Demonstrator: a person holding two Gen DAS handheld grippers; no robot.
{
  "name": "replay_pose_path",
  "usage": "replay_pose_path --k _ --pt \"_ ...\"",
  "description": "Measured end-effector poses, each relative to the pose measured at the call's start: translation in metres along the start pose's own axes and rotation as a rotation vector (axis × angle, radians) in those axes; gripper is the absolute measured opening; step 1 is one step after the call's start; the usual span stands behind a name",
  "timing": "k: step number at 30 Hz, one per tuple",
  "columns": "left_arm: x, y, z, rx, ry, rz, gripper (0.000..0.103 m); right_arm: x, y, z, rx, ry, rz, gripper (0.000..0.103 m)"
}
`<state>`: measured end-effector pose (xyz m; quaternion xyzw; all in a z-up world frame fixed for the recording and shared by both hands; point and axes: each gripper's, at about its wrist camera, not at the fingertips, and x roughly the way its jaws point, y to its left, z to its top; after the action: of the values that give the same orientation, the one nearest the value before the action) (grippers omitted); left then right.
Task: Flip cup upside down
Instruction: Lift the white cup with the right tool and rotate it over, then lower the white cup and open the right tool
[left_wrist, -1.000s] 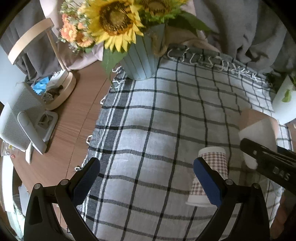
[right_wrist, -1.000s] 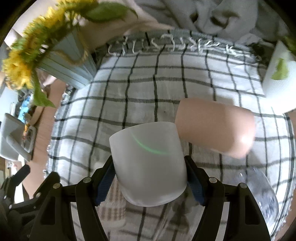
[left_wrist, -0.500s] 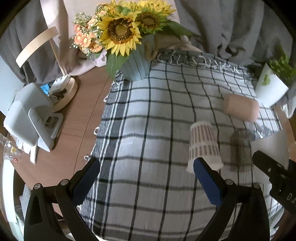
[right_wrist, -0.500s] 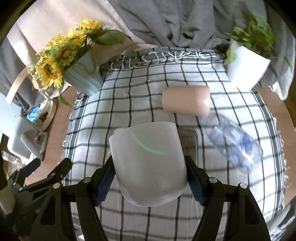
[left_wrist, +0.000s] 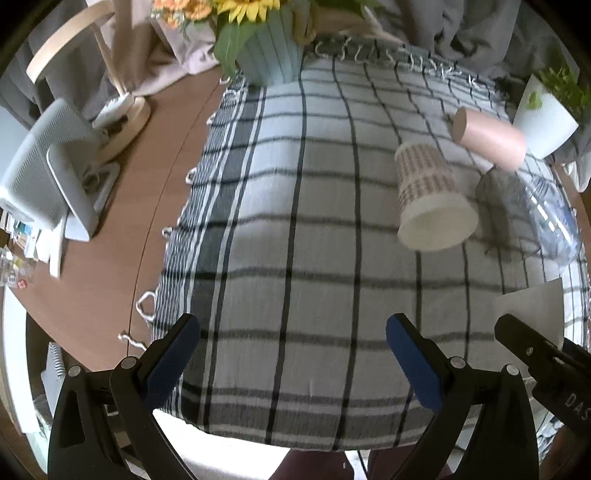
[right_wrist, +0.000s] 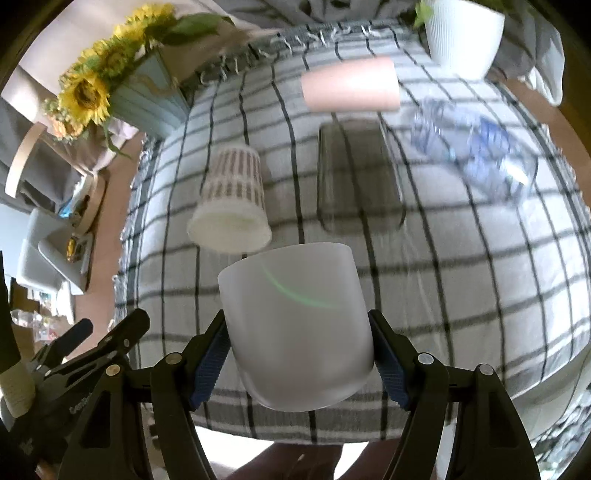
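Note:
My right gripper is shut on a frosted white cup and holds it above the near part of the checked cloth. The cup's flat closed end faces away from me. A corner of the cup shows at the right edge of the left wrist view, beside the right gripper's black finger. My left gripper is open and empty above the cloth's near edge.
A patterned paper cup stands upside down on the cloth. A pink cup, a dark clear glass and a plastic bottle lie nearby. A sunflower vase and white plant pot stand at the back.
Both grippers have pulled back toward the near edge of the cloth and risen. The white cup stays clamped in the right gripper. The objects on the cloth have not moved.

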<state>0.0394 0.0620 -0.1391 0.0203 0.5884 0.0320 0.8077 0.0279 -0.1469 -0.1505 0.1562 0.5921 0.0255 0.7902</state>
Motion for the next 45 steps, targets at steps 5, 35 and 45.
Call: replay_pose_path --k 5,35,45 --pt "0.006 0.006 -0.008 -0.003 0.018 0.019 0.103 0.017 0.0 -0.014 0.025 0.037 0.001 0.072" --pt "-0.011 -0.002 -0.021 -0.017 0.001 0.008 0.103 0.001 0.001 -0.021 -0.004 0.0 0.042 0.083" --pt "-0.037 -0.036 -0.028 0.047 0.004 -0.072 0.103 -0.052 -0.023 -0.017 -0.007 -0.117 0.058 0.083"
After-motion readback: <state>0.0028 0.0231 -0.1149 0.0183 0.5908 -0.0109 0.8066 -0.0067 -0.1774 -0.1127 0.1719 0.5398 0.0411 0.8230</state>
